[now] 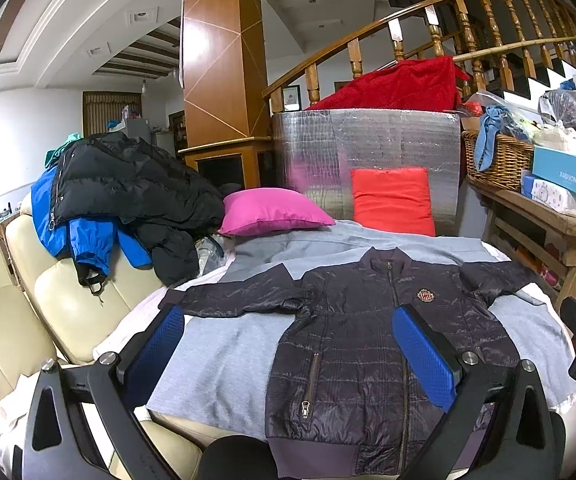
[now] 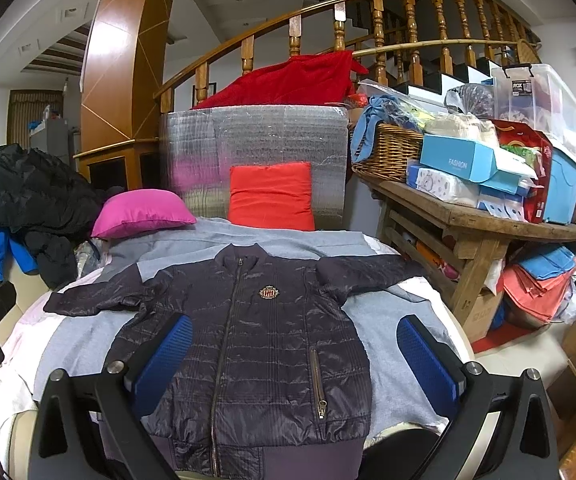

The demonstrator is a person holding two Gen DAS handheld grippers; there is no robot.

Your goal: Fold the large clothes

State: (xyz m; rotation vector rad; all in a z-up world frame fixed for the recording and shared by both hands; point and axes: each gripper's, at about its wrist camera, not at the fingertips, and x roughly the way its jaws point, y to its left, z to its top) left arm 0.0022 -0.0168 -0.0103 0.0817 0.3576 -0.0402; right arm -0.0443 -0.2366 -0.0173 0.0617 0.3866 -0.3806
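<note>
On your right, a wicker basket on the wooden desk holds a blue cloth draped over its rim; beside it sit a clear lidded bin, a blue bin and a blue box marked FASHION. You have one dark quilted jacket to fold: it lies flat, zipped, front up, sleeves spread, on a grey blanket over the cream sofa. Two cushions lie behind it, one pink and one red, against a silver foil panel. A pile of black and blue coats sits on the sofa's back. Your left tongs are spread wide above the jacket's lower half, pinching nothing. Your right tongs are likewise spread, empty. A curved wooden staircase railing rises behind.
</note>
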